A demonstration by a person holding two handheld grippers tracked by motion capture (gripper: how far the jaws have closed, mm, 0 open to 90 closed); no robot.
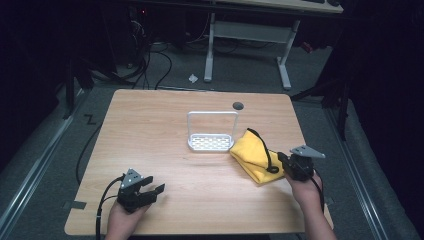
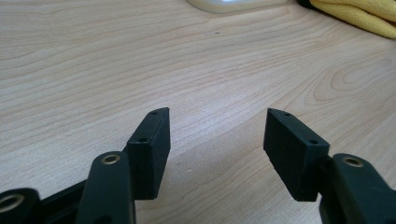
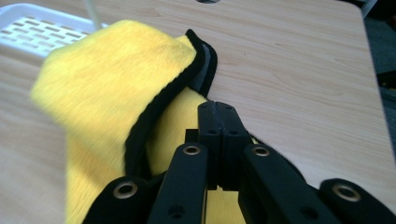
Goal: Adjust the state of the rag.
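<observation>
cloths: 1, yellow cloth (image 1: 253,152), black edging
racks: 1, white rack (image 1: 212,131)
left gripper (image 1: 154,191): jaws spread
right gripper (image 1: 281,159): jaws pressed together at cloth edge
writing: none readable

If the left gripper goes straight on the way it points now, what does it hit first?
Bare table first. Farther along that line, the white rack probably comes first, with the yellow cloth just beside it; depth is hard to judge. The left gripper is open, holding nothing.
</observation>
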